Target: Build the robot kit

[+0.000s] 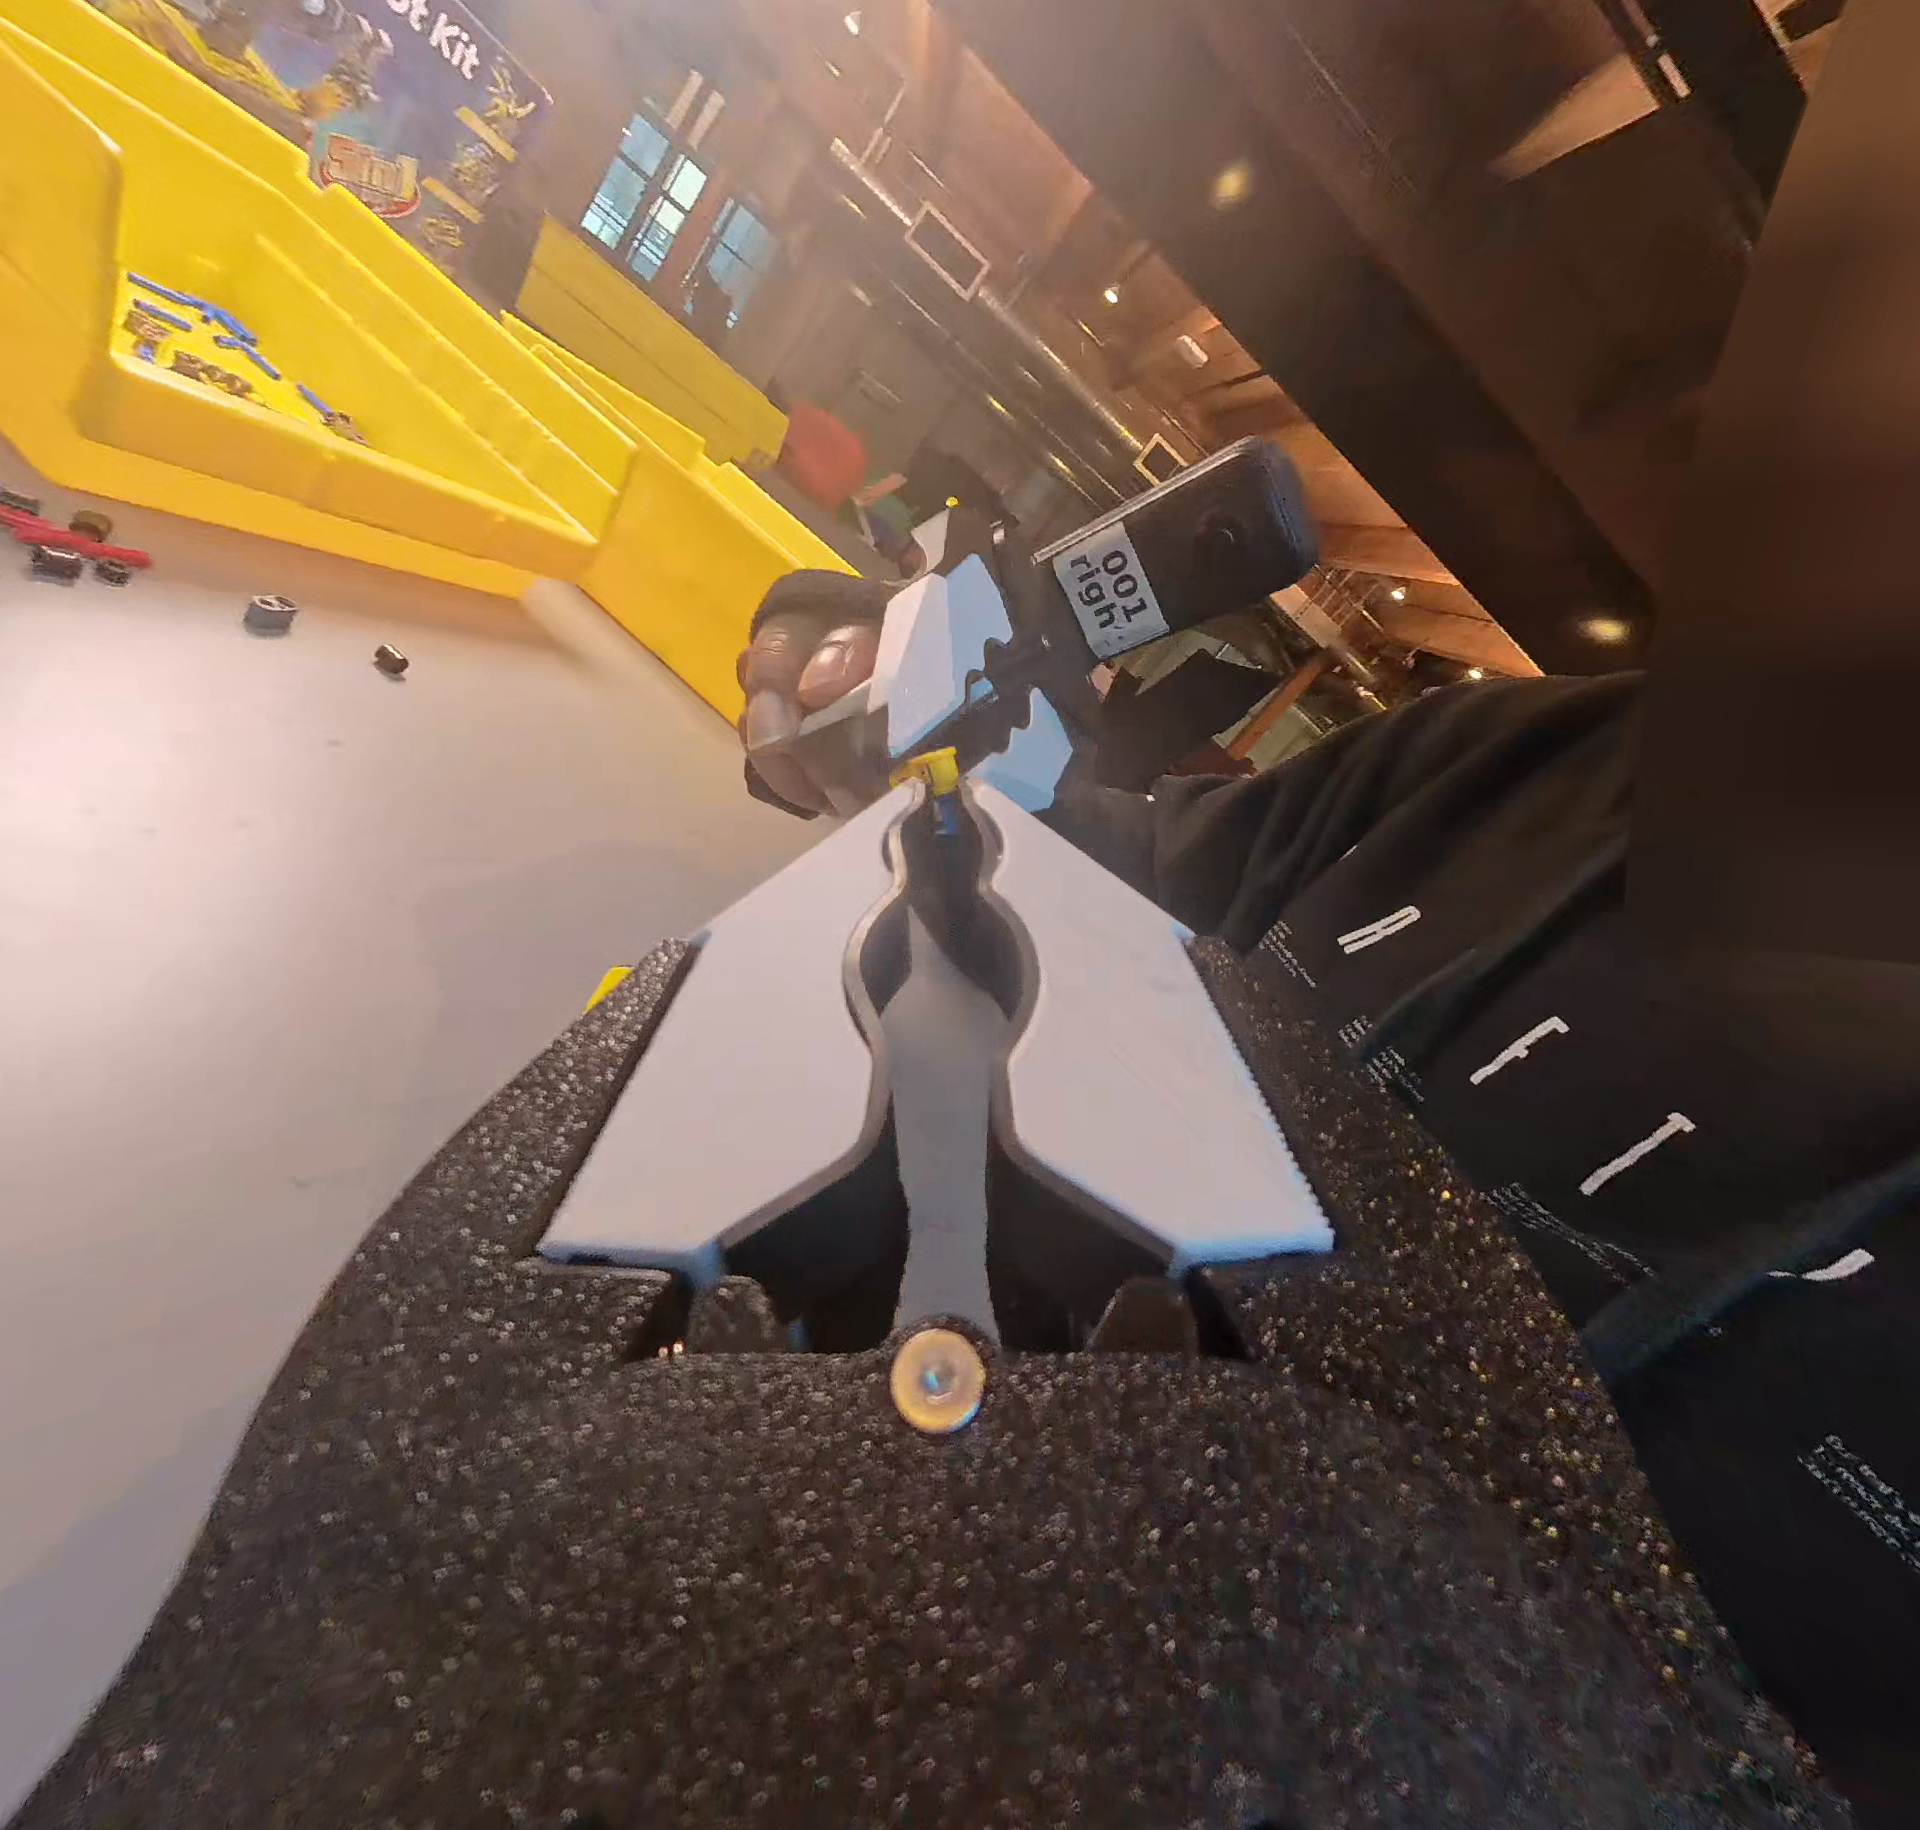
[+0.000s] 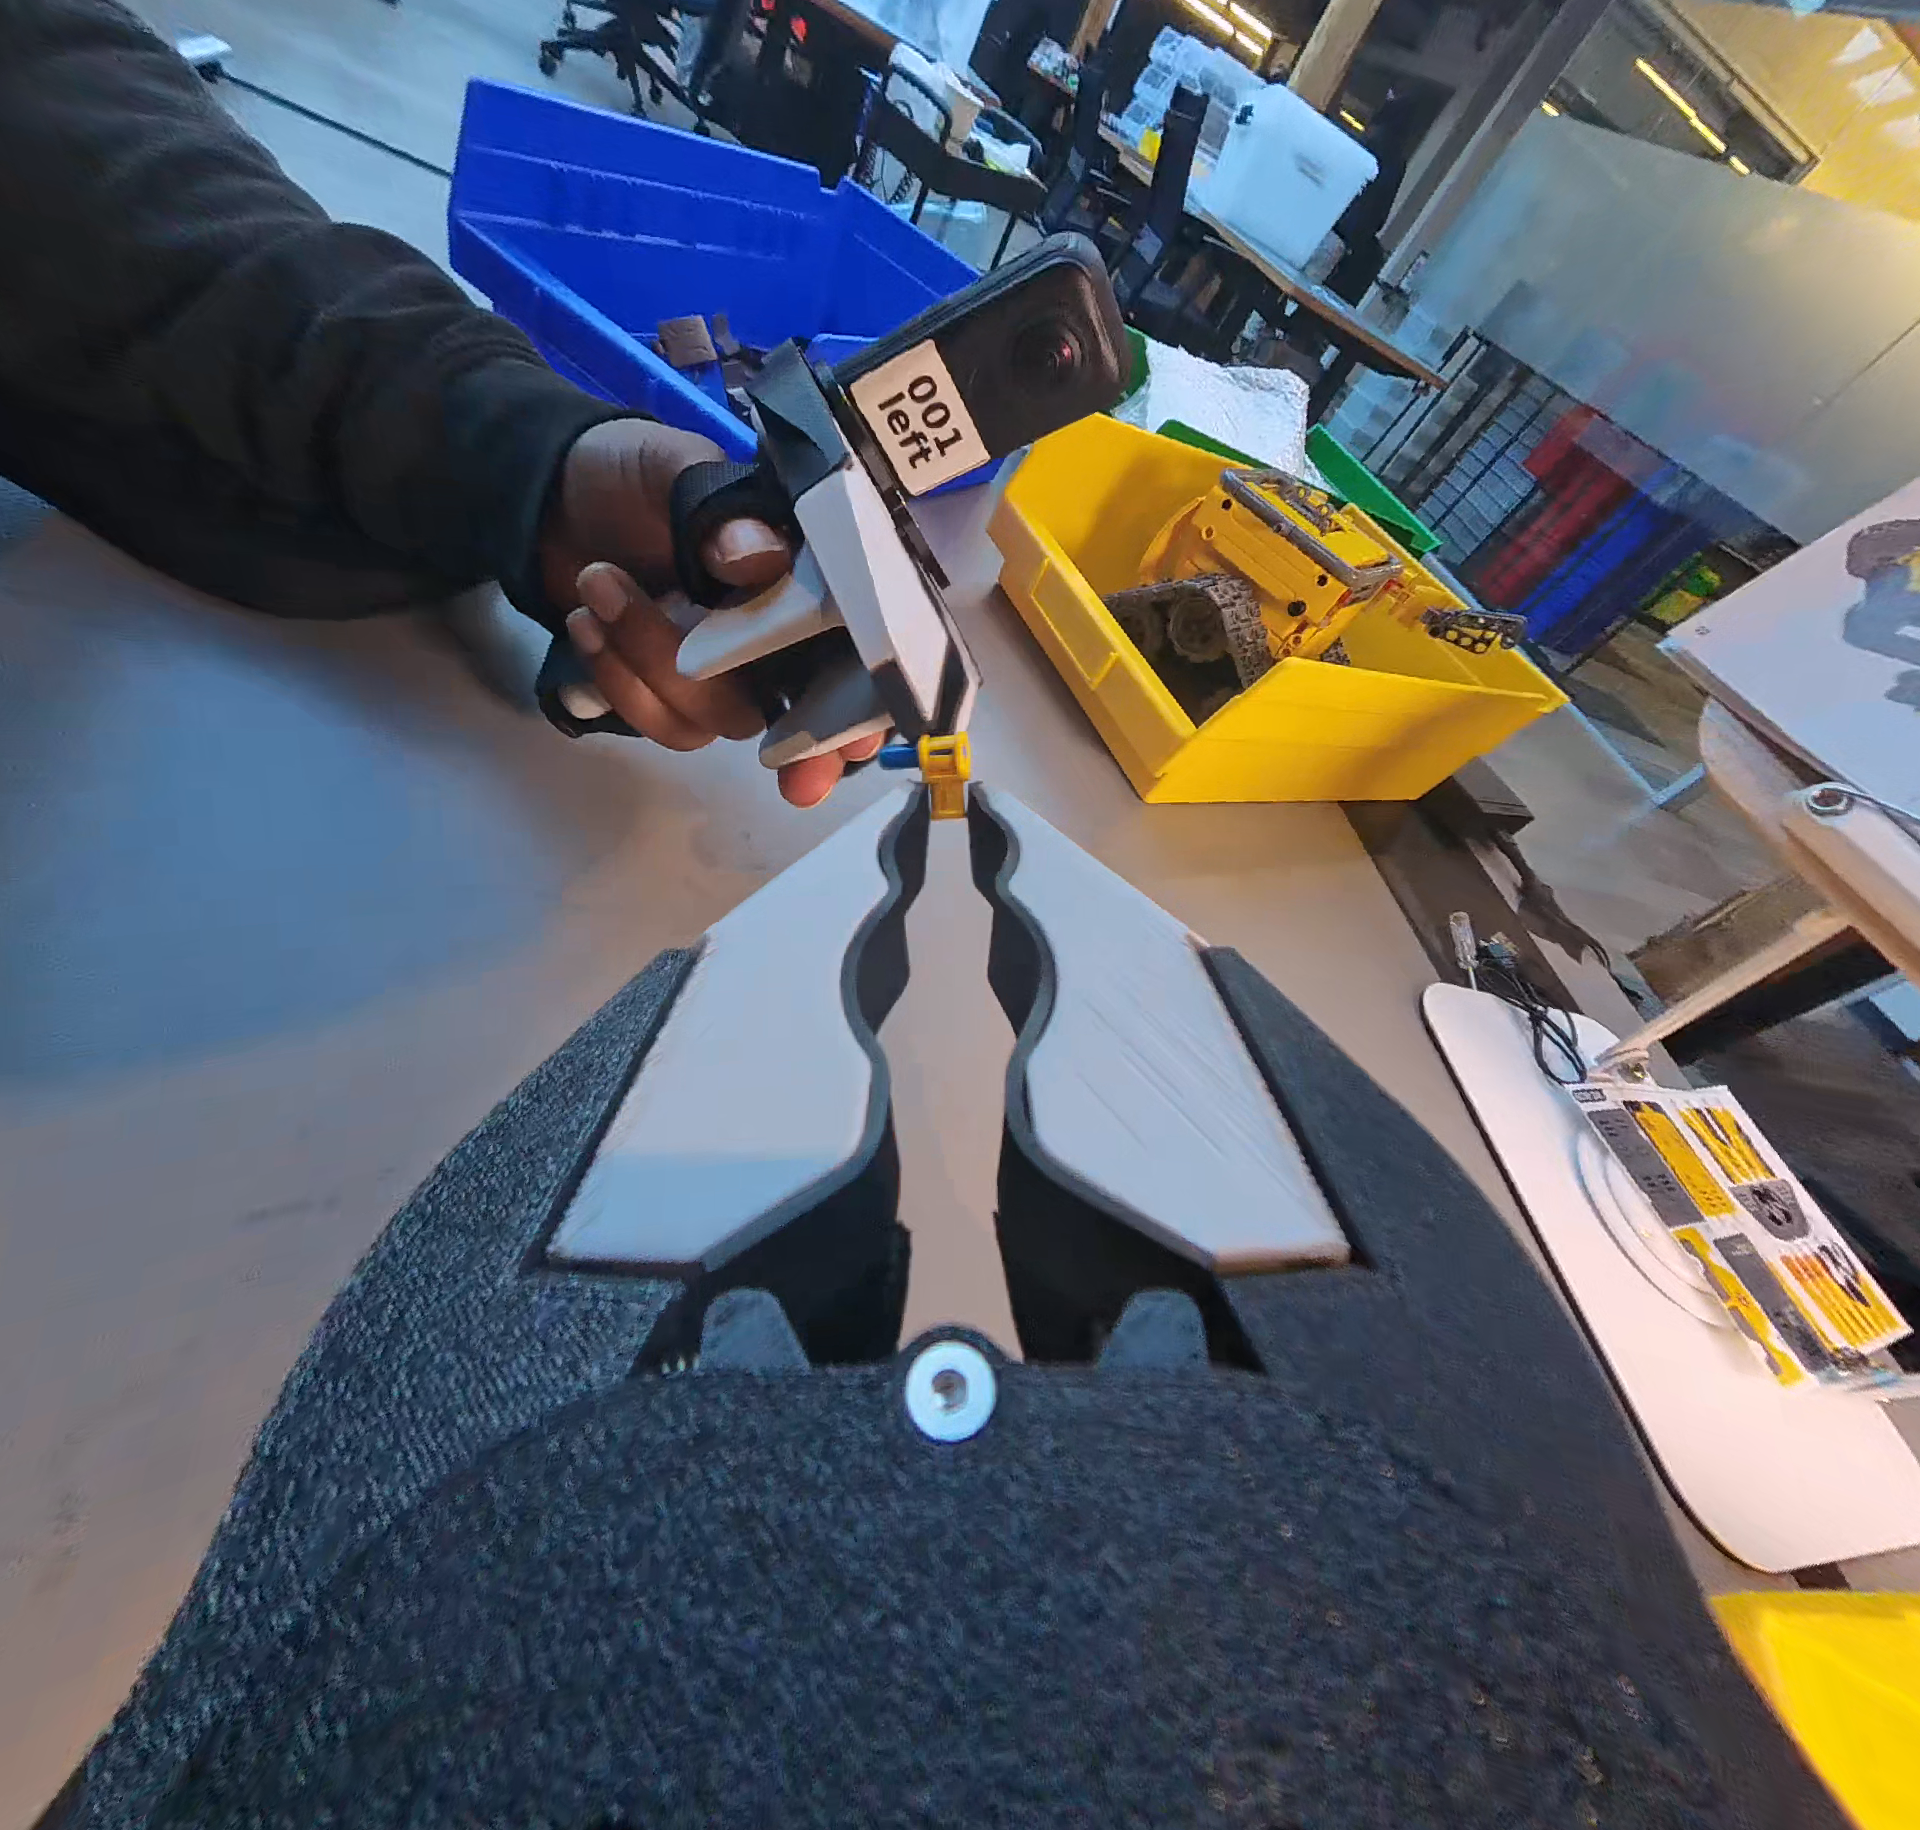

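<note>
The small yellow plastic connector piece with a blue pin is held above the grey tabletop, clamped at its lower end between the tips of the right gripper. The left gripper is seen closed on the blue pin at the piece's left side. In the left wrist view the piece is largely hidden between the left gripper tips and the right gripper.

Only the right wrist view shows a yellow bin holding a yellow tracked toy vehicle, far right. Only the left wrist view shows small dark wheels loose on the table, far left; their detail cannot be made out.
</note>
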`<state>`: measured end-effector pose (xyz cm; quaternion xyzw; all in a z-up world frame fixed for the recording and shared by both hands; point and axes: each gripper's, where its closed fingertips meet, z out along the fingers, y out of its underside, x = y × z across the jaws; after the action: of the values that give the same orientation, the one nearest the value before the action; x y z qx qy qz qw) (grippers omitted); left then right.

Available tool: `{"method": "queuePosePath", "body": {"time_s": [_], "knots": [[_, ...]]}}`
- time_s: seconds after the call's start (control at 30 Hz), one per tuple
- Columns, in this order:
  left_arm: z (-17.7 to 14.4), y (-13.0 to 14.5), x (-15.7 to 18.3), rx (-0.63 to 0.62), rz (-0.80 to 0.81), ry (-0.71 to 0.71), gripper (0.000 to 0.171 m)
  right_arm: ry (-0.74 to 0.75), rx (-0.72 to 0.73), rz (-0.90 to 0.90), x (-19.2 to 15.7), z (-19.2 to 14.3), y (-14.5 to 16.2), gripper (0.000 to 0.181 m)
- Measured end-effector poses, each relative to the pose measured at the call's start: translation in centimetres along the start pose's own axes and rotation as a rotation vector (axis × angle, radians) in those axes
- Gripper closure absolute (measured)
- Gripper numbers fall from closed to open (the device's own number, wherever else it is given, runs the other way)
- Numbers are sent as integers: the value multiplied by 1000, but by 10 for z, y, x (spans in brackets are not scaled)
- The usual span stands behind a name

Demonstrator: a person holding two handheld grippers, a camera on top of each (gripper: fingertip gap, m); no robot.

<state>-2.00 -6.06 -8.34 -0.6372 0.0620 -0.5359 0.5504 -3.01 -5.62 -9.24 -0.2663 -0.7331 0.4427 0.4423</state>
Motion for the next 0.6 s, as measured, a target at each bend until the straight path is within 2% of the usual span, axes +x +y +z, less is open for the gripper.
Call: {"method": "queuePosePath", "body": {"time_s": [0.13, 0.27, 0.33, 0.37, 0.5, 0.6], "knots": [[1, 0, 2, 7, -18, 22, 170, -3, 22, -2, 0, -3, -3, 174], [-4, -1, -7, 5, 15, -43, 171, 17, -22, -34, 6, -5, 1, 174], [-3, 0, -8, -15, 40, -66, 153, 43, -84, -120, 6, -4, 9, 174], [-1, 2, -8, -32, 44, -71, 151, 46, -112, -160, 4, -2, 13, 174], [0, 14, -22, -95, 76, -167, 164, 59, -186, -282, -4, 6, 22, 175], [0, 14, -21, -116, 118, -181, 165, 47, -163, -237, -3, 5, 20, 175]]}}
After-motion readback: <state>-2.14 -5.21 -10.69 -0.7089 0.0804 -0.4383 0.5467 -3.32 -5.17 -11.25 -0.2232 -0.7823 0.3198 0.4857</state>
